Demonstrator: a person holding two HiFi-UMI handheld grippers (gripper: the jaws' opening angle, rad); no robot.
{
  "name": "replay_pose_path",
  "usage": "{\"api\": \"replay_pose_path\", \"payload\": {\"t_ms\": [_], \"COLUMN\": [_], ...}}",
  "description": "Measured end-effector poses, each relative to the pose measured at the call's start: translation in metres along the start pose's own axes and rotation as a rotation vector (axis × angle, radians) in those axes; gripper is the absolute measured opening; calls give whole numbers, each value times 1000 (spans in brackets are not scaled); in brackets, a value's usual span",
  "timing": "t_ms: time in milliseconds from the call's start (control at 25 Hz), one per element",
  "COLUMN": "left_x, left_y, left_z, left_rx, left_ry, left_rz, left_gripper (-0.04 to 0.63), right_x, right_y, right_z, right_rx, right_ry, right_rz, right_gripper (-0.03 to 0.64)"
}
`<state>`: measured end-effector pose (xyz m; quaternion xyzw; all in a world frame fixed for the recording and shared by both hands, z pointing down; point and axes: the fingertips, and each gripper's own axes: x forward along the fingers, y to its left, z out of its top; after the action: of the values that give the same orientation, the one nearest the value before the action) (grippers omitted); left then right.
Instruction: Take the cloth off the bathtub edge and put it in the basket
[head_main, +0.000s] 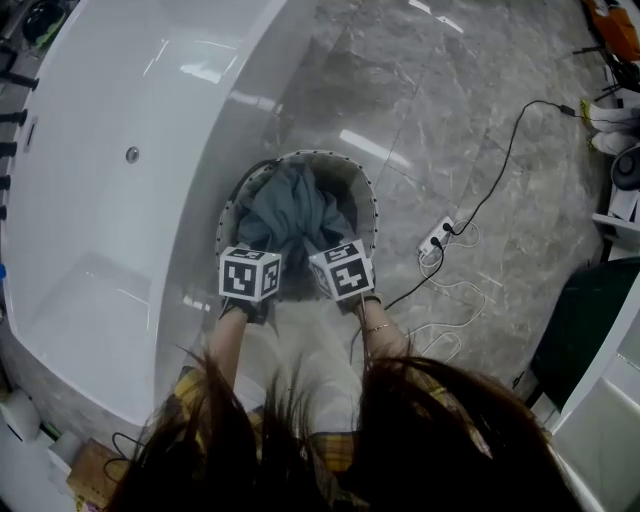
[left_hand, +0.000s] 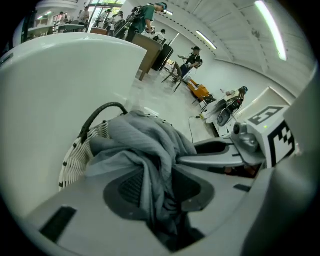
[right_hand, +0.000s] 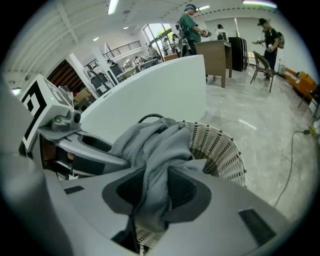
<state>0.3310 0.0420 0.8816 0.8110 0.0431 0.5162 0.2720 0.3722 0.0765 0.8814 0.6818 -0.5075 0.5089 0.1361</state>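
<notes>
- Cloth (head_main: 295, 215): grey, bunched over the mouth of the basket (head_main: 372, 200), centre of the head view. It is off the tub (head_main: 120, 220), which fills the upper left.
- Left gripper (left_hand: 159, 187): jaws pinching a thick fold of cloth, with fabric packed between the pads and trailing down behind them.
- Right gripper (right_hand: 157, 189): the same, jaws clamped on a gathered fold that hangs below the pads. The two grippers sit side by side at the basket's near rim.
- Step in hand, as I judge it: lowering the bundle into the basket.
- To do it well: bring both grippers down together until the heap sits below the rim, and only then spread the jaws.
- Keep the folds inside the ring so no tail drapes over the wicker or the black handle.
- Lift out straight, since fabric may snag on the pads.
- Hidden in the head view: the marker cubes cover the jaw tips and the basket's near rim, and hair blocks the bottom of the frame.
- The basket's bottom is out of sight under the cloth, so I cannot tell how deep the cloth already sits.
- I also cannot tell whether a fold hangs outside on the near side.
</notes>
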Motion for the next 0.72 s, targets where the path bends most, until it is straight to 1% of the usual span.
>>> {"api": "replay_pose_path", "payload": {"t_ms": [240, 520, 640, 720], "left_x": [19, 31, 34, 35], "left_y": [13, 18, 22, 27], "left_z": [-12, -23, -26, -29], "left_rx": [-29, -40, -46, -32], "left_ry": [46, 84, 118, 150], "left_rz": [8, 22, 39, 61], "left_gripper": [146, 146, 146, 146], "right_x": [21, 32, 35, 36], "right_y": [-5, -9, -11, -12], "right_z": [-16, -29, -36, -44], "right_rx": [1, -11, 5, 19], "right_ry": [45, 106, 153, 203], "right_rz": [-27, -54, -62, -74], "right_gripper": [127, 127, 129, 127]}}
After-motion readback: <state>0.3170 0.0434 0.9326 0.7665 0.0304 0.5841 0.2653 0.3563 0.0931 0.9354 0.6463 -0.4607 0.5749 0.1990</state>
